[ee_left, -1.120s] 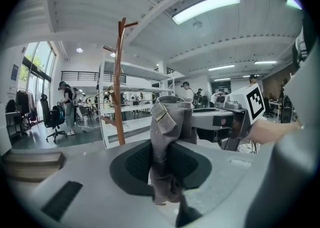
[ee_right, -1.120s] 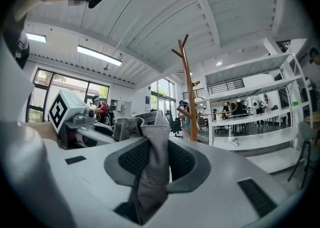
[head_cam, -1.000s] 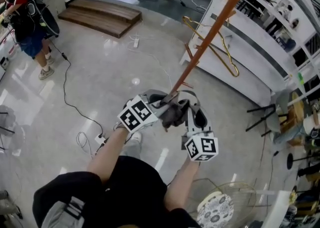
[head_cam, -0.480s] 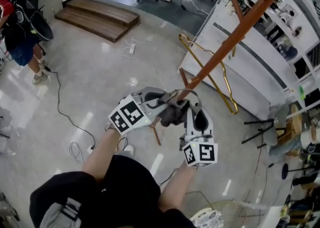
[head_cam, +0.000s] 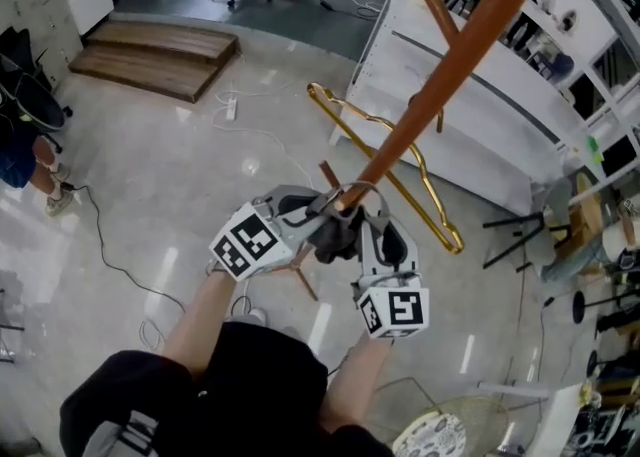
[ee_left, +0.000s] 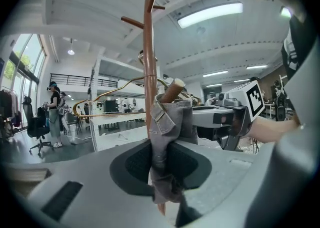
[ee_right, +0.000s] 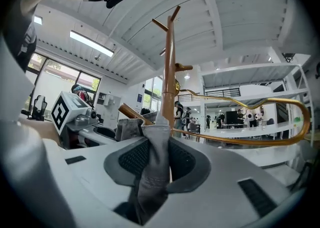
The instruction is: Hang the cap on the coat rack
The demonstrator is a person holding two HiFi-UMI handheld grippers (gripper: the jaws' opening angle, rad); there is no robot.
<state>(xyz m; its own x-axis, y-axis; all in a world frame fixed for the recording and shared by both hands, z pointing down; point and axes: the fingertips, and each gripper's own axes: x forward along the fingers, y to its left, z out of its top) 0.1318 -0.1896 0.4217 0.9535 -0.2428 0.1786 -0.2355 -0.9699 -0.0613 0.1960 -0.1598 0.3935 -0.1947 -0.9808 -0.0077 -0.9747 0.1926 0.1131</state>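
Note:
A grey cap (head_cam: 340,230) is stretched between my two grippers, right at the brown coat rack pole (head_cam: 440,75). My left gripper (head_cam: 300,213) is shut on one edge of the cap (ee_left: 167,137). My right gripper (head_cam: 375,235) is shut on the other edge of the cap (ee_right: 152,167). A short brown peg (ee_left: 172,90) of the rack pokes up just behind the fabric; the same peg (ee_right: 132,114) shows at the left in the right gripper view. Whether the cap rests on the peg I cannot tell. Upper pegs (ee_right: 167,22) branch off high on the pole.
A gold hanger (head_cam: 390,180) hangs off the rack to the right. A white counter (head_cam: 480,135) stands beyond it. Cables (head_cam: 110,245) trail over the glossy floor. A person (head_cam: 20,145) stands far left, wooden steps (head_cam: 150,55) behind. A wire basket (head_cam: 450,420) sits low right.
The view has shifted so the rack pole stands closer and steeper above the grippers. Both grippers stay shut on the cap, lifted slightly toward the pole's lower peg.

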